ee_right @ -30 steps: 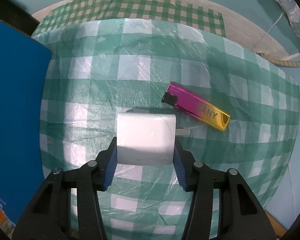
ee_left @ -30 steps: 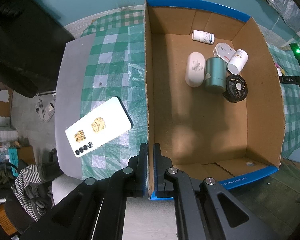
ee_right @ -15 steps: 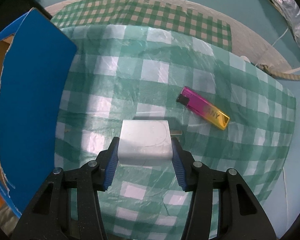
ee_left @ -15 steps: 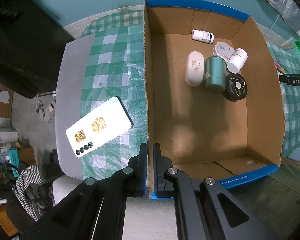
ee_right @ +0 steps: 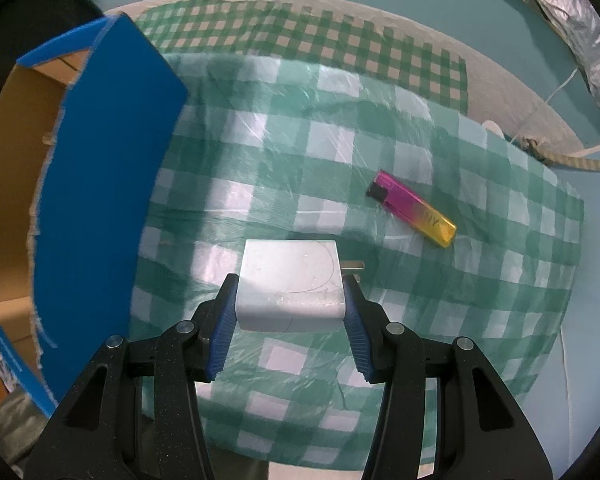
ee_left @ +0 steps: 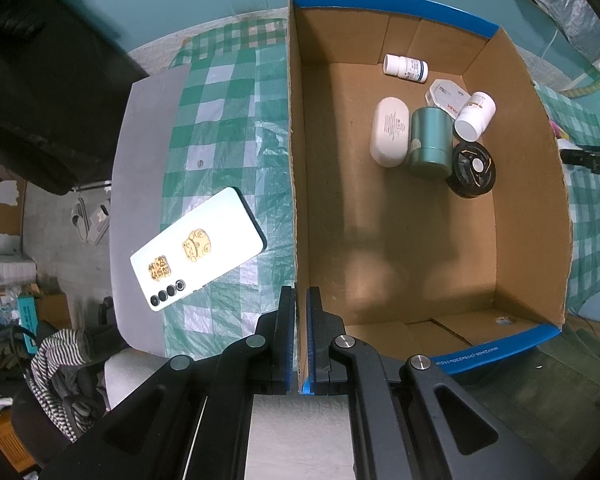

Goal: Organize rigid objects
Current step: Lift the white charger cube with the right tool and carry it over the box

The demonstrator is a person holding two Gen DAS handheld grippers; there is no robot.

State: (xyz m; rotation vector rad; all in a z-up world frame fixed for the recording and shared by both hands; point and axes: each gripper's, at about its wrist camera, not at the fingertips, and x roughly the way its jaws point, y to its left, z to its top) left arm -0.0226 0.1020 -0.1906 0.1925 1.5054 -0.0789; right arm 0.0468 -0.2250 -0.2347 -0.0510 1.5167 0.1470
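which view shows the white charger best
The right wrist view. There the white charger fills the centre, clamped between the right tool's pads, its prongs pointing right, toward the lighter. The left wrist view does not show it, only the cardboard box wall pinched by the left tool.

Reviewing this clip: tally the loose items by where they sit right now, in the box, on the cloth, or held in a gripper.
In the cardboard box: 6 (two pill bottles, white case, green canister, black round tin, white packet)
On the cloth: 2 (phone, lighter)
Held by the right gripper: 1 (white charger)
Total: 9
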